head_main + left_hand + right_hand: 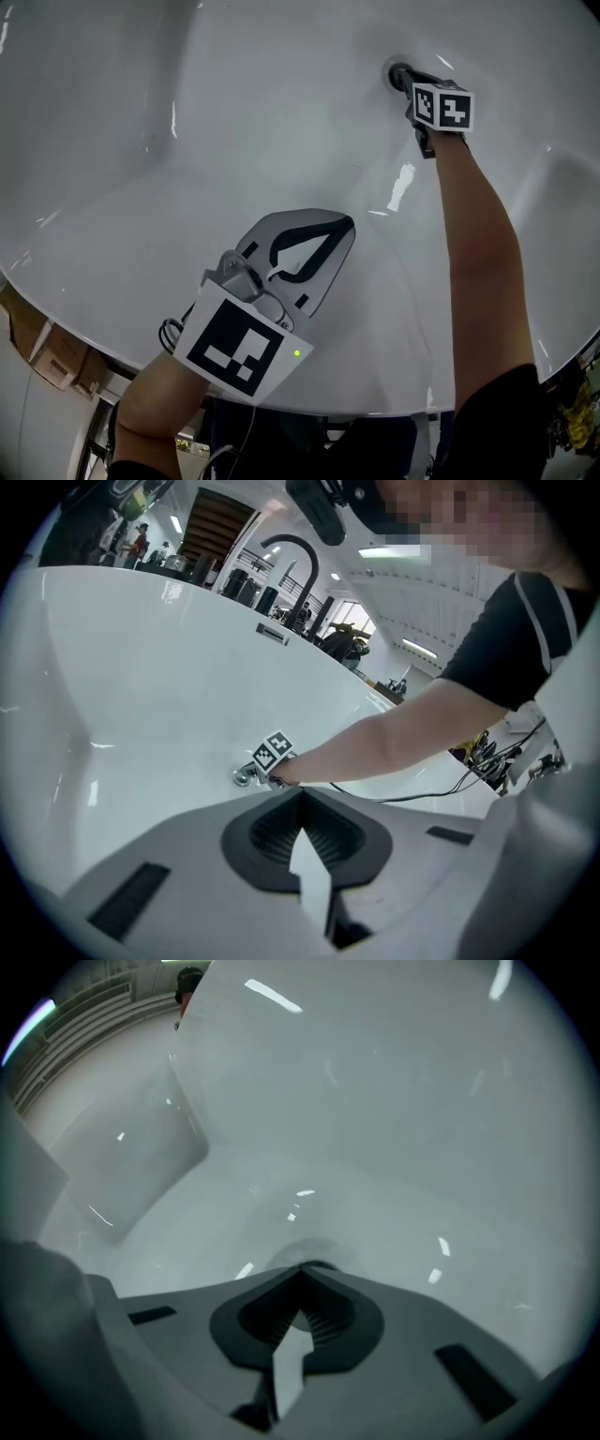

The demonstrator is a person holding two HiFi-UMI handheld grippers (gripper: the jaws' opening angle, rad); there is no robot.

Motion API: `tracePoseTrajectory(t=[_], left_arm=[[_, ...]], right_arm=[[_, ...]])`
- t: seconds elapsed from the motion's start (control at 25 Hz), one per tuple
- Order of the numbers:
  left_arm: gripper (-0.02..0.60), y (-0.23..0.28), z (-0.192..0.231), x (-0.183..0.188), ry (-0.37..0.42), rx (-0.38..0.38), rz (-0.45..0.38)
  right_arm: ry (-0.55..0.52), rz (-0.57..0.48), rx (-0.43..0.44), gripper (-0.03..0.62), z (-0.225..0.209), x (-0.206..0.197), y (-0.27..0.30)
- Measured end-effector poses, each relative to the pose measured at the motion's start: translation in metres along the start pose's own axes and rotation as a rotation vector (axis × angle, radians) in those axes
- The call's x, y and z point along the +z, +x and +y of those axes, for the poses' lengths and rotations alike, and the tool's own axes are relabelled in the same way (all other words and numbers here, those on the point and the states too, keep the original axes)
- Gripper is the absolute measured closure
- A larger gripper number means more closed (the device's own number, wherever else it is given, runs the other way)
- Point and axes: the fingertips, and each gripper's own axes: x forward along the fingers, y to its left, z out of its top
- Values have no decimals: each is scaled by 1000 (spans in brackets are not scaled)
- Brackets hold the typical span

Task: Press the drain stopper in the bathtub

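Note:
The drain stopper (394, 69) is a round metal disc at the far end of the white bathtub (187, 141). My right gripper (403, 77) is shut, and its closed tips rest on or just above the stopper; I cannot tell whether they touch. In the right gripper view the pale stopper (292, 1250) shows just past the shut right gripper (305, 1268). My left gripper (348, 224) is shut on nothing and hangs over the tub's near side. From the shut left gripper (302, 794), the stopper (243, 777) and the right gripper's marker cube (273, 752) show far ahead.
A black curved faucet (292, 553) and an overflow plate (273, 635) stand on the tub's far rim. Cardboard boxes (49, 352) sit on the floor by the near-left rim. Cables (487, 754) hang beyond the tub's right side.

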Motion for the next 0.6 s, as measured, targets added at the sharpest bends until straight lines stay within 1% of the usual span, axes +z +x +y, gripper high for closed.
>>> tracePoseTrajectory(t=[0.12,0.2,0.32,0.48,0.6], left_arm=[[577,3,3,-1,-47,-25,-14],[577,4,9,0,-74,-29,-19],[577,11,15,-6,-87,-21,-4],[577,17,18,-9,-104,-25,3],[577,17,25,-7,-134,-31,-4]], right_arm=[[6,30,-2,582,-4,-8,16],[-1,45,4,582,-3,-8,27],[-18,93,-5,582,-4,-17,44],[7,95,8,582,-9,-21,50],[-5,122,14,582,-8,-22,54]])
